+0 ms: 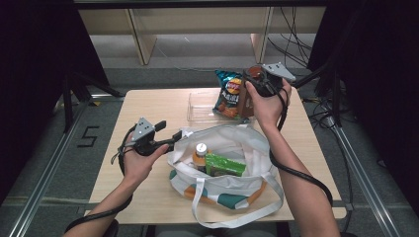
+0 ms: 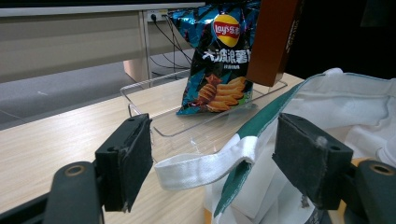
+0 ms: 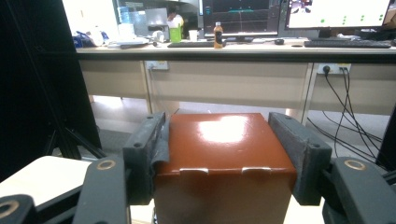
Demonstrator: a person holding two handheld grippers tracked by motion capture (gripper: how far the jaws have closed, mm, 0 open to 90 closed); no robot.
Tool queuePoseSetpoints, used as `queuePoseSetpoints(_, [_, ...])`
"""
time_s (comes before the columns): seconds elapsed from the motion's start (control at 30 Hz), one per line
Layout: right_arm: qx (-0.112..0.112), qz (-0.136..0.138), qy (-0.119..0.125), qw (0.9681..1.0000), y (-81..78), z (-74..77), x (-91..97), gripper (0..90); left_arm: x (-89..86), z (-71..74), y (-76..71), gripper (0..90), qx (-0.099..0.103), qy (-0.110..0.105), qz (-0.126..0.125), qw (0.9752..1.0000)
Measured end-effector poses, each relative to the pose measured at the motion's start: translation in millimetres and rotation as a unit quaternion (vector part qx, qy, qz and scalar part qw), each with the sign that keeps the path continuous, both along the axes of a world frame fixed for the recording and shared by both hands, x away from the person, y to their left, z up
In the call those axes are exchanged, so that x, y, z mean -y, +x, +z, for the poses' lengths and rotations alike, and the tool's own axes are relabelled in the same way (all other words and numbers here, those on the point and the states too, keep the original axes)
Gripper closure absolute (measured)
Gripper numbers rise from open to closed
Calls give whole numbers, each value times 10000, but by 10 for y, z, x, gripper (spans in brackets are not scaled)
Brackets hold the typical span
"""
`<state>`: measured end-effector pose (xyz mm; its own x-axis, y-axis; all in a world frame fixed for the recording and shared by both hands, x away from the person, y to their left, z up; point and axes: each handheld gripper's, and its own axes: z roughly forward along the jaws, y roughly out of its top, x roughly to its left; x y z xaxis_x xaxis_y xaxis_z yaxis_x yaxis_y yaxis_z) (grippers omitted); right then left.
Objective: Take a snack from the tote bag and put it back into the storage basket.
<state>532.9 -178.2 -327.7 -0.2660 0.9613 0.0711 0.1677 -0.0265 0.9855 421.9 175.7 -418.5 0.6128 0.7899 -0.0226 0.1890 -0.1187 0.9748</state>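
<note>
Left gripper point(image 1: 168, 134): 1 unit, jaws spread, pads clear of the white webbing strap point(image 2: 205, 163) lying between them. 1 soft fabric tote bag point(image 1: 232, 148), white with green and orange, holds 1 capped bottle point(image 1: 200, 154) and 1 green packet point(image 1: 225, 165). 1 clear rigid plastic tray point(image 1: 197, 111) holds 1 glossy crinkled chip bag point(image 1: 228, 93). Right gripper point(image 3: 229, 163) clamps 1 brown glossy rectangular carton point(image 3: 224, 149), held over the tray's right end.

brown box point(image 3: 224, 154) | glossy carton, upright, lifted | clamped at its top | over clear tray point(image 1: 200, 111), beside chip bag point(image 1: 228, 94)
</note>
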Motion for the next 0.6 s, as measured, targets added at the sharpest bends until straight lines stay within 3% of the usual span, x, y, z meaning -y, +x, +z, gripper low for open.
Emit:
queuePoseSetpoints(0.33, [-17,-12,-85,10000,34,-59,-13,398,-5,2,1,269,23,29,-14,10000])
queuePoseSetpoints(0.6, [-51,-109,41,9999,39,-85,-41,398,1,0,-2,269,4,-3,-10,10000])
